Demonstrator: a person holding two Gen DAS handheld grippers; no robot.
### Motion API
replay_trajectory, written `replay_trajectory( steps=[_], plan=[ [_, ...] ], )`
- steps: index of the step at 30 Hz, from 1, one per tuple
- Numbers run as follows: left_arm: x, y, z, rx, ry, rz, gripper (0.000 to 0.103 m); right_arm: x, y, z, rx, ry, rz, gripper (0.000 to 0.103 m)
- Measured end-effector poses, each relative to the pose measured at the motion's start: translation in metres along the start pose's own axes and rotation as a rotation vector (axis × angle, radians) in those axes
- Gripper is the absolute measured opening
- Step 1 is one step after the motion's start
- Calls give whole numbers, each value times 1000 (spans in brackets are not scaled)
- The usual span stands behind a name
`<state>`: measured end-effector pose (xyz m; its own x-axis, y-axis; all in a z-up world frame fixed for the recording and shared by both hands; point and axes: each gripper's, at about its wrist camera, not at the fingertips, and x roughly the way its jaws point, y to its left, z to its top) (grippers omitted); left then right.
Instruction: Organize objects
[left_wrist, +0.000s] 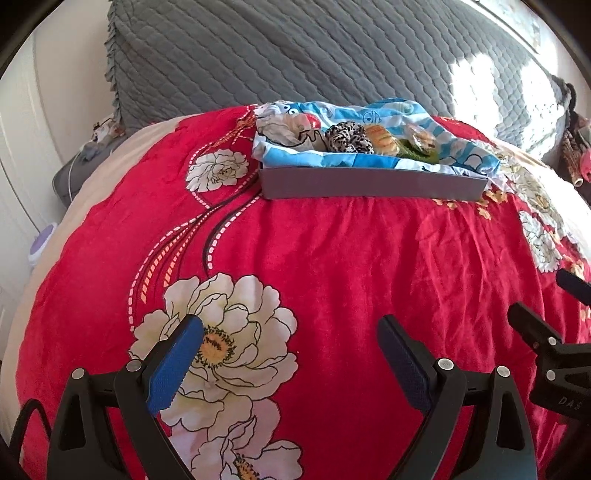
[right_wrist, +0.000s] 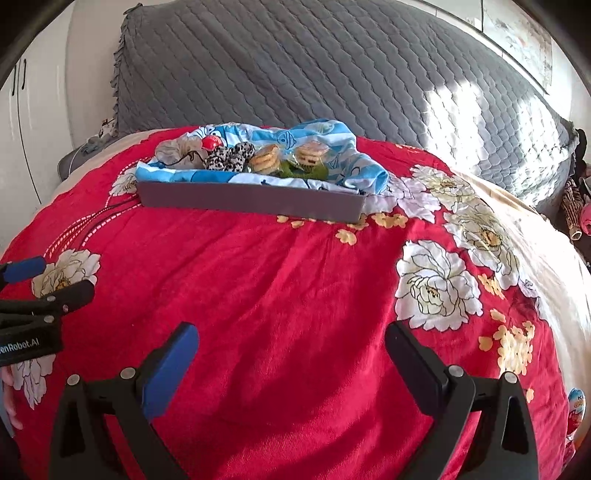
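A shallow grey box (left_wrist: 369, 186) (right_wrist: 251, 201) sits on the red flowered bedspread (left_wrist: 332, 258) at the far side. It is lined with a blue cartoon cloth (left_wrist: 295, 157) (right_wrist: 354, 162). Inside lie a leopard-print scrunchie (left_wrist: 347, 138) (right_wrist: 229, 157), two wrapped biscuit packs (left_wrist: 384, 140) (right_wrist: 264, 158), a pale scrunchie (right_wrist: 173, 151) and a red ball (right_wrist: 212, 142). My left gripper (left_wrist: 290, 332) (right_wrist: 59, 280) is open over a white flower print, holding nothing. My right gripper (right_wrist: 291, 332) (left_wrist: 541, 295) hovers open beside it, well short of the box.
A grey quilted headboard cushion (left_wrist: 295, 55) (right_wrist: 295, 74) rises behind the box. A small wrapped egg-shaped sweet (right_wrist: 576, 410) lies at the bed's right edge. White wardrobe doors (right_wrist: 29, 129) stand to the left, with clutter (right_wrist: 576, 210) at the far right.
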<state>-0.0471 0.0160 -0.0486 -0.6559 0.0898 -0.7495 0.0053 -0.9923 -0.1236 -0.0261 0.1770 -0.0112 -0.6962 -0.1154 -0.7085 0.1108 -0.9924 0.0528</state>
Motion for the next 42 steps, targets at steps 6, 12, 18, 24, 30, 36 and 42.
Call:
replay_trajectory(
  steps=[6, 12, 18, 24, 30, 36, 42],
  plan=[
    [-2, -2, 1, 5, -20, 3, 95, 0, -1, 0, 1, -4, 6, 102],
    [-4, -6, -1, 10, -49, -8, 95, 0, -1, -2, 0, -5, 8, 102],
    [-2, -7, -7, 6, -42, -11, 95, 1, -3, -6, 4, -1, 5, 102],
    [3, -6, -16, -4, -28, -8, 95, 5, -5, -11, 10, 11, 0, 102],
    [10, -5, -21, -15, -17, -4, 95, 8, -6, -14, 14, 22, 0, 102],
    [14, -6, -27, -2, -15, -1, 95, 9, -4, -19, 14, 30, 3, 102],
    [19, -5, -31, -2, 4, -16, 95, 11, -4, -22, 16, 38, 4, 102]
  ],
)
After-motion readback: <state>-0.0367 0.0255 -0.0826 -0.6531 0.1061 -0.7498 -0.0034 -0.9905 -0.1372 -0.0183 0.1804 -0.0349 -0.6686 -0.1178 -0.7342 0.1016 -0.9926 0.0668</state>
